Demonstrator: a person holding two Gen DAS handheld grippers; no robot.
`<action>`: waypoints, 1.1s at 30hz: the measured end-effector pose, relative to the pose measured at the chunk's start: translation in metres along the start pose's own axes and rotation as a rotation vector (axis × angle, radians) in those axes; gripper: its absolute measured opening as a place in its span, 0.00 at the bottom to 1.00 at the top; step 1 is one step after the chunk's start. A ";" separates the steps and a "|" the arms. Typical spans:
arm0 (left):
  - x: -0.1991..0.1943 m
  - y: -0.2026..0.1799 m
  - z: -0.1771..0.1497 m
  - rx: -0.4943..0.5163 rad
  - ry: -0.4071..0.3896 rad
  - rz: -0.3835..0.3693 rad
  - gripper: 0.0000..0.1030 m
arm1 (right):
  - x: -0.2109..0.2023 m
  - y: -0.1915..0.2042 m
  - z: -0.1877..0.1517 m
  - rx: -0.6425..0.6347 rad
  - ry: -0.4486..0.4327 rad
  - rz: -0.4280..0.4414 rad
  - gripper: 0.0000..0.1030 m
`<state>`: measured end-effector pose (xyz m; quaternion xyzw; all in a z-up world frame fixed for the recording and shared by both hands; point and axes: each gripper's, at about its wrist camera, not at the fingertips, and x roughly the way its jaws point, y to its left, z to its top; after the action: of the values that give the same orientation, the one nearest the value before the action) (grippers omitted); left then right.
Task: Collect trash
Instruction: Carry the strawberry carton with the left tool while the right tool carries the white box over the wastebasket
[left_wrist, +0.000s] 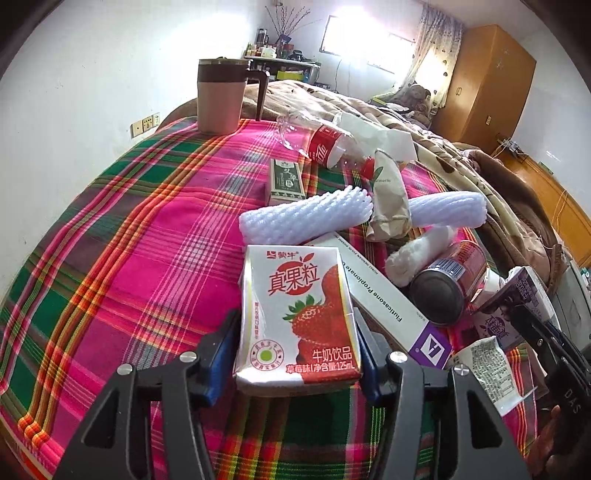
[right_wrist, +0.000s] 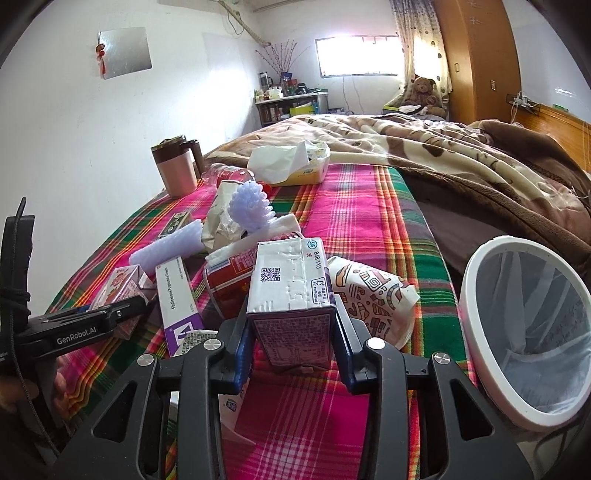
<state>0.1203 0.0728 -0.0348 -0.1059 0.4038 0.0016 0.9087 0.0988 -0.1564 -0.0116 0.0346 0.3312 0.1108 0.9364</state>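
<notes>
Gripping a strawberry milk carton between its blue pads, the left gripper has its jaws closed against both sides of the carton, which lies face up on the plaid bedsheet. The right gripper likewise has its jaws pressed on a purple drink carton, held with its narrow end toward the camera.

Just beyond the strawberry milk carton, a long white medicine box lies at a slant, touching the carton's right edge. A red can rests on its side beside that box, with a rolled white cloth against it. Farther back lie two white foam fruit nets, a crumpled paper bag between them, a small green box and an empty cola bottle on its side. A pink lidded mug stands upright near the far edge of the sheet.

From the right wrist view, a printed paper wrapper lies just right of the purple drink carton, and a white bin lined with a clear bag sits tilted at the right, its mouth facing the camera. A tissue pack sits on the bed near a brown blanket.
</notes>
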 end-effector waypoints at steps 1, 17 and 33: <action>-0.003 -0.001 0.001 0.005 -0.005 0.000 0.57 | -0.001 -0.001 0.001 0.003 -0.003 0.002 0.38; -0.052 -0.067 0.011 0.129 -0.109 -0.138 0.57 | -0.043 -0.023 0.013 0.036 -0.112 -0.019 0.38; -0.048 -0.183 0.011 0.311 -0.103 -0.324 0.57 | -0.071 -0.093 0.020 0.120 -0.172 -0.192 0.38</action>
<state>0.1117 -0.0998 0.0428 -0.0279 0.3301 -0.2014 0.9218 0.0753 -0.2634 0.0346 0.0679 0.2573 -0.0029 0.9639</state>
